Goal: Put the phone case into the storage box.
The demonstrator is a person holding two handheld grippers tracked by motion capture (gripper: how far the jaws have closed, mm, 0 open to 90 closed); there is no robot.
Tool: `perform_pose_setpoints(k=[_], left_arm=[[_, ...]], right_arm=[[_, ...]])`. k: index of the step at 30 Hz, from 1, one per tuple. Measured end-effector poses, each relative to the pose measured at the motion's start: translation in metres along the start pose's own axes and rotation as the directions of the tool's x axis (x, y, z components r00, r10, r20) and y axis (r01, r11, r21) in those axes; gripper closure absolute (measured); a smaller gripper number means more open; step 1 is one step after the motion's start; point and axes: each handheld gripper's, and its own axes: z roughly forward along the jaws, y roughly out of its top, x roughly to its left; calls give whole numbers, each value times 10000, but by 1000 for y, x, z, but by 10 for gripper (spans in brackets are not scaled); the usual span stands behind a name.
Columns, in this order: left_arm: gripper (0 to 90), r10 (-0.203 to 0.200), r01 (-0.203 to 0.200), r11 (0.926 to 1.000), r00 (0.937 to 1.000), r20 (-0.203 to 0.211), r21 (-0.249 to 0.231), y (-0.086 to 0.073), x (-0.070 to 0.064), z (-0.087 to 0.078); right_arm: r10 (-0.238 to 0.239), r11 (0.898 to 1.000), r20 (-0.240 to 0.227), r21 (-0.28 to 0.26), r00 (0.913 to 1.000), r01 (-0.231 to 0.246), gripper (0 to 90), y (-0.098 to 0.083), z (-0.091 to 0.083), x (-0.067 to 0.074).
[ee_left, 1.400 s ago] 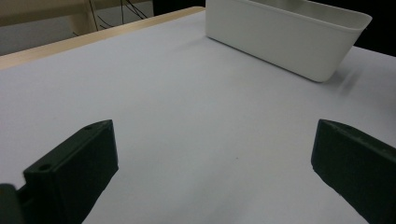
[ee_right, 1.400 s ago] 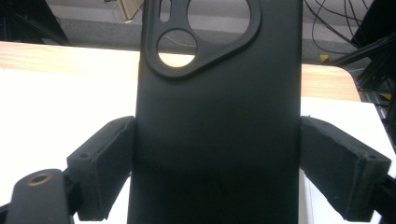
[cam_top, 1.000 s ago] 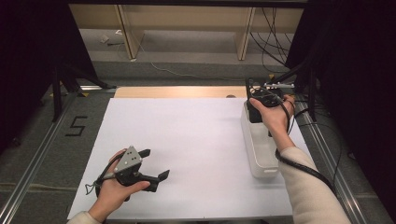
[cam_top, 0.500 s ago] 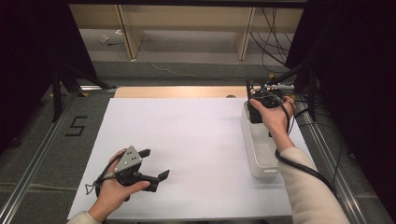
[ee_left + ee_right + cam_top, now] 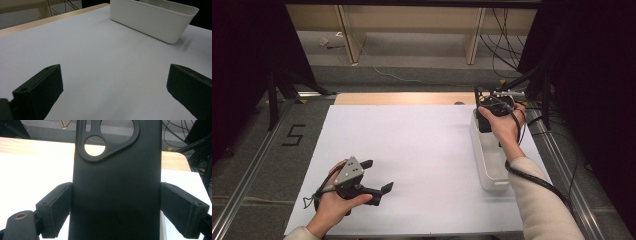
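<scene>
Nothing moved; phone case (image 5: 116, 180) between right fingers (image 5: 56, 207).

The right claw (image 5: 116, 202) has its two black padded jaws pressed against the long edges of a matte black rubbery phone case (image 5: 116, 182), which stands upright between them. You can see straight through the case's camera cutouts near the top. Behind it there's a white-covered surface (image 5: 32, 167) with a light wooden strip (image 5: 30, 145) along the far edge, plus some dark cables (image 5: 180, 130) on the floor.
</scene>
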Motion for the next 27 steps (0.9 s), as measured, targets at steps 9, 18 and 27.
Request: perform_pose_setpoints(k=[9, 18, 27], left_arm=[[1, -38, 38, 10000, 10000, 13, 7, 0, 0, 0], [1, -43, 43, 10000, 10000, 17, 5, 0, 0, 0], [1, -67, 67, 10000, 10000, 22, 0, 0, 0, 0]], right_arm=[[-71, 10000, 52, 11, 10000, 71, 148, -1, 3, 0], [-85, 10000, 102, 13, 9999, 85, 147, -2, 6, 0], [-174, 9998, 135, 52, 9998, 174, 146, -3, 9, -2]])
